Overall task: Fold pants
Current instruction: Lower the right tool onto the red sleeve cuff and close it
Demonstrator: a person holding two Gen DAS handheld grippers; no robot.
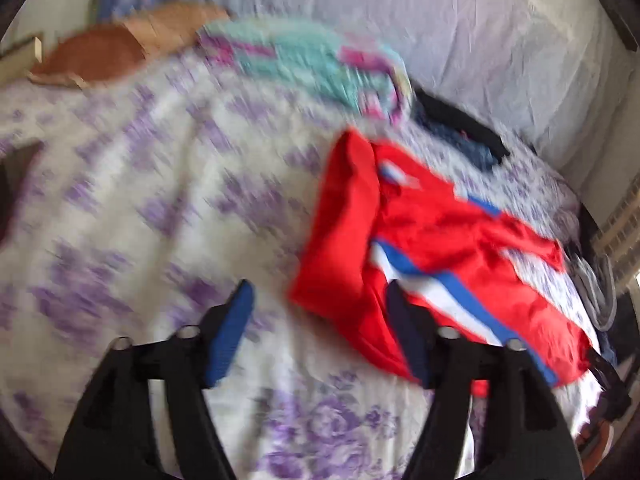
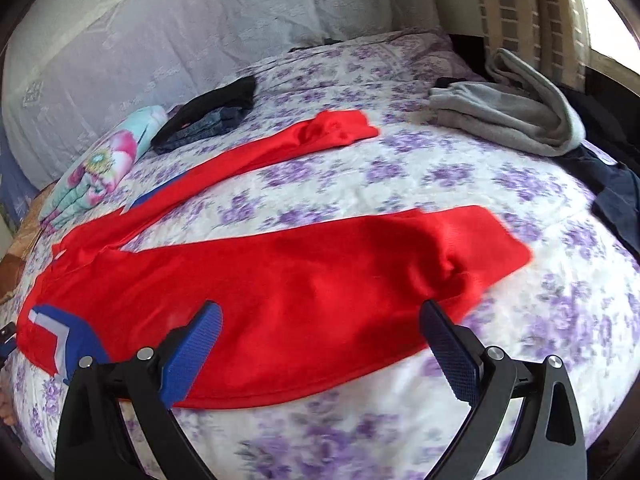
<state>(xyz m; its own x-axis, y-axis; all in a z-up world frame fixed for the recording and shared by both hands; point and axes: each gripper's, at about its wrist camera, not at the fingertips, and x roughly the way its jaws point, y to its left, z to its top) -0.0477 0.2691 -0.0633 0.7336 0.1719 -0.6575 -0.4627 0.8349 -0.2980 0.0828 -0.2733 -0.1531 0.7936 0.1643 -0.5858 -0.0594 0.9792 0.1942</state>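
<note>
The red pants [image 2: 304, 280] with a blue and white stripe lie spread on the purple-flowered bedspread [image 2: 400, 168]. One leg runs along the near side and the other [image 2: 328, 130] angles toward the back. My right gripper [image 2: 324, 332] hovers open over the near leg, nothing pinched between its blue pads. In the blurred left wrist view, the waist end of the pants [image 1: 432, 232] lies bunched at centre right. My left gripper [image 1: 318, 320] stands open beside that end. Its right finger [image 1: 404, 328] overlaps the red cloth, but the pads do not press on it.
A folded teal and pink garment [image 2: 104, 160] and dark clothes [image 2: 212, 116] lie at the back left. Folded grey clothing [image 2: 508, 116] sits at the back right, with a navy garment [image 2: 616, 200] at the right edge. Orange pillows [image 1: 100, 56] lie far left.
</note>
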